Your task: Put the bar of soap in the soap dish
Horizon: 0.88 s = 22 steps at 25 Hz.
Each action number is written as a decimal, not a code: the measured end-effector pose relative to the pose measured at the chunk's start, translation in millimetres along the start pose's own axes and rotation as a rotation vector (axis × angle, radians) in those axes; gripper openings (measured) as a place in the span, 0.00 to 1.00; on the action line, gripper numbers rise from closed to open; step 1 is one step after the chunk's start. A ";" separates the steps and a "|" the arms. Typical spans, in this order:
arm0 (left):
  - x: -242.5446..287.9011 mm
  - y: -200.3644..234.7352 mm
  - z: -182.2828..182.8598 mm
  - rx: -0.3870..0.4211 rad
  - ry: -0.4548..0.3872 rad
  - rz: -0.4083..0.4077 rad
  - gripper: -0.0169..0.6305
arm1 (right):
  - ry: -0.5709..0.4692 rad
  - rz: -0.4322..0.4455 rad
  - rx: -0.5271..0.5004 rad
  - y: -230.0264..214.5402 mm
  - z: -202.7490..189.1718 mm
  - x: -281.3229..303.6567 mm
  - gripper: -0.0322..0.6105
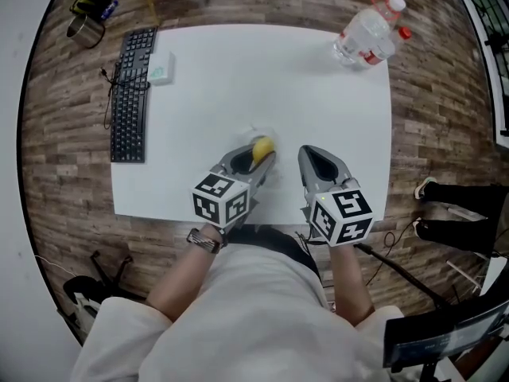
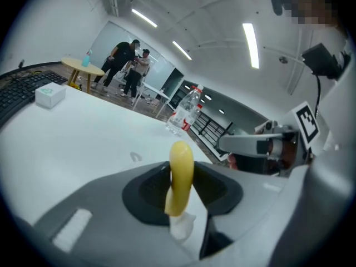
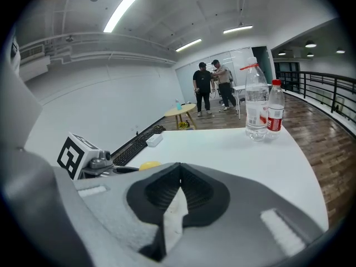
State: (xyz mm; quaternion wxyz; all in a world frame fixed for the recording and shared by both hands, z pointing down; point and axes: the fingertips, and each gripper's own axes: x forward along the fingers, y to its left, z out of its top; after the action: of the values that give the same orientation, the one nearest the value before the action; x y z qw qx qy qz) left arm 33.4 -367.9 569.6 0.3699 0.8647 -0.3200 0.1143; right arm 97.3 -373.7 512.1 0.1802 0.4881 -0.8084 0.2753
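Yellow, smooth and faintly glossy all over, this bar of soap [image 2: 181,168]. Stands on edge in the left gripper view, narrow and gently bowed, rounded at the top, paler toward the lower end. Rises well above the jaw line there. Sits clamped in the left hand-held gripper [image 1: 258,153], with a dark pad on either flat side. Shows in the head view as a small yellow oval at the jaw tips, over the near middle of the white worktop [image 1: 238,70]. Cannot tell whether resting on the surface or just above it. Near it on the worktop, a small faint curved mark [image 2: 135,156], too slight to identify.

Close beside on the right, but apart: the right hand-held gripper [image 3: 178,182], clenched, jaw tips meeting with nothing between them.

Farther out, along the left edge: a black keyboard [image 1: 131,94], with a small white box [image 1: 161,68] just beside its far end. At the far right corner: two clear water bottles [image 1: 370,32] close together, one white-capped, one red-capped. All around, a wood-patterned floor [image 1: 445,118]. Far off in both gripper views, people [image 2: 125,65] standing near a small round table [image 2: 82,65].
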 end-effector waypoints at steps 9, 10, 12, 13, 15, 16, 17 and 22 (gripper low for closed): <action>1.8 12.1 -15.4 -0.030 0.041 0.008 0.23 | 0.010 -0.002 0.001 7.1 -1.2 5.3 0.05; 2.2 12.9 -16.3 -0.039 0.044 0.008 0.23 | 0.010 0.000 0.001 7.6 -1.0 6.0 0.05; 3.4 13.4 -18.5 -0.068 0.048 0.004 0.23 | 0.011 0.002 0.005 7.8 -1.3 6.4 0.05; 4.0 13.4 -19.5 -0.087 0.050 0.002 0.23 | 0.012 0.004 0.010 7.8 -1.6 6.4 0.05; 5.3 14.1 -20.9 -0.120 0.051 -0.001 0.23 | 0.012 0.006 0.018 7.8 -1.6 6.8 0.05; 6.2 14.9 -21.3 -0.131 0.053 0.000 0.23 | 0.011 0.006 0.019 7.7 -1.5 7.3 0.05; 7.3 15.7 -21.8 -0.137 0.057 0.001 0.23 | 0.011 0.006 0.020 7.4 -1.4 7.6 0.05; 10.4 18.8 -27.9 -0.138 0.097 0.021 0.23 | 0.008 0.005 0.031 3.8 -2.7 5.6 0.05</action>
State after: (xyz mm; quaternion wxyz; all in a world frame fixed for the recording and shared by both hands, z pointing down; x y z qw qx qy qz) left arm 30.4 -362.7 604.3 0.4424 0.8272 -0.3179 0.1376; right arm 91.4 -374.5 516.4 0.1753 0.4878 -0.8045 0.2900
